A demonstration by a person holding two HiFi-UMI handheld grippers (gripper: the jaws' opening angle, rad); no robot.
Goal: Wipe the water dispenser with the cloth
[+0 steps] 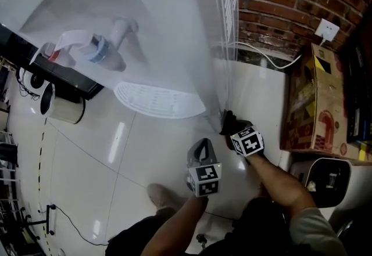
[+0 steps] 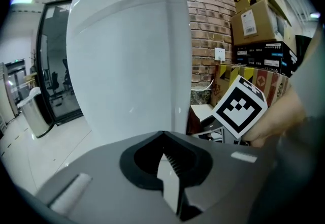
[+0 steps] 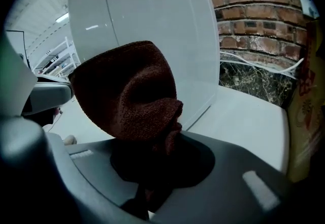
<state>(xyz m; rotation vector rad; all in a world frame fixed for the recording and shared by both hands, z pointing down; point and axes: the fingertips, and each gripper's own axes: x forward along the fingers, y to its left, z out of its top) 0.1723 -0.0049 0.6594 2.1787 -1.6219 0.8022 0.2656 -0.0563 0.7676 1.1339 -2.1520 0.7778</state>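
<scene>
Cloth (image 3: 127, 91) is clamped, bunched, in the right gripper (image 1: 235, 133) and held at the dispenser's (image 1: 163, 34) lower corner, seemingly so that edge can be rubbed. The left gripper (image 2: 167, 167) is shut, empty, beside the dispenser.

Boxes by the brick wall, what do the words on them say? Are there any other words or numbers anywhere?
Cardboard box: print too blurred to read.
White label on the stacked boxes: too small to read.
Marker cube: black squares only, no words.
Water dispenser: no words visible.
</scene>
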